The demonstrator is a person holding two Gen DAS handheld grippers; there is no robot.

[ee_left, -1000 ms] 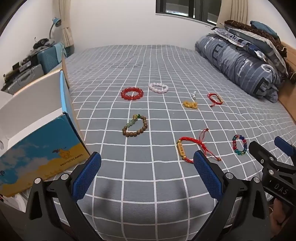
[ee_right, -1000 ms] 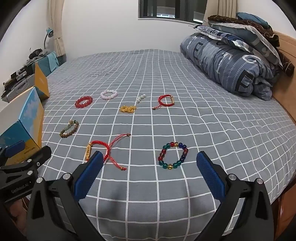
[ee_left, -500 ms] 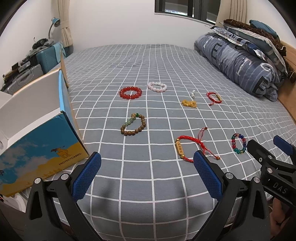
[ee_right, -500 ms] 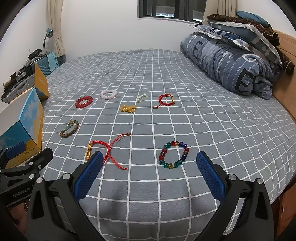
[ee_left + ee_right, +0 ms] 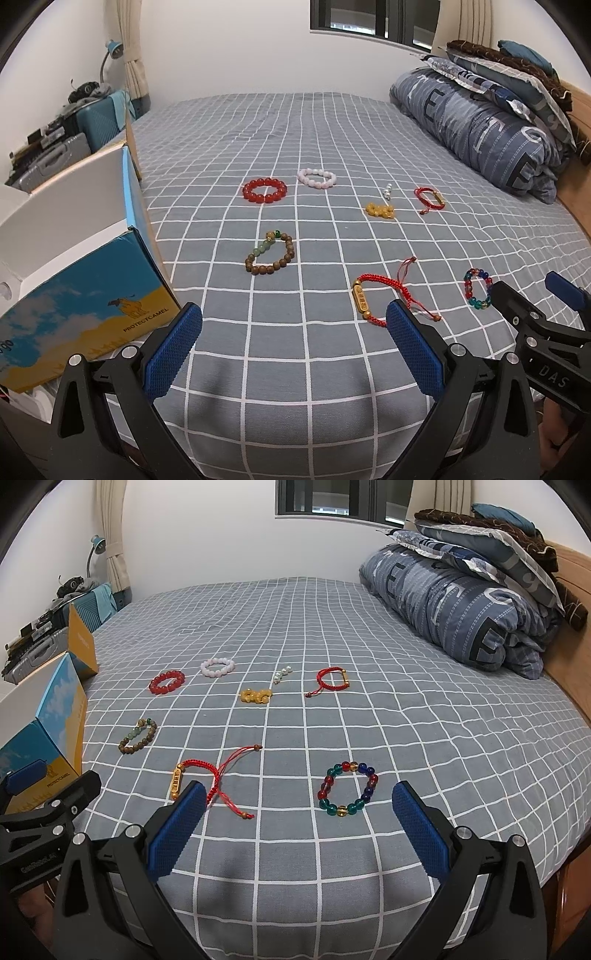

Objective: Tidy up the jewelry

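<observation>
Several bracelets lie on a grey checked bed. A multicoloured glass bead bracelet [image 5: 347, 789] lies just ahead of my right gripper [image 5: 297, 825], which is open and empty. A red cord bracelet with a gold bar [image 5: 195, 781] lies by its left finger. My left gripper [image 5: 293, 350] is open and empty above the bed's near edge; the same red cord bracelet [image 5: 382, 298] lies by its right finger. A brown wooden bead bracelet [image 5: 269, 253] lies further ahead. A red bead bracelet [image 5: 264, 190], a pale pink one [image 5: 317, 178], gold charms [image 5: 379, 210] and a small red cord bracelet [image 5: 429, 197] lie beyond.
An open blue and yellow cardboard box [image 5: 79, 295] stands at the bed's left edge, also in the right wrist view [image 5: 48, 731]. A rolled blue quilt [image 5: 454, 605] and pillows lie at the right by a wooden headboard. Suitcases [image 5: 59, 155] stand on the far left.
Both grippers have drifted slightly; the view has barely shifted. Both stay open and no bracelet has moved.
</observation>
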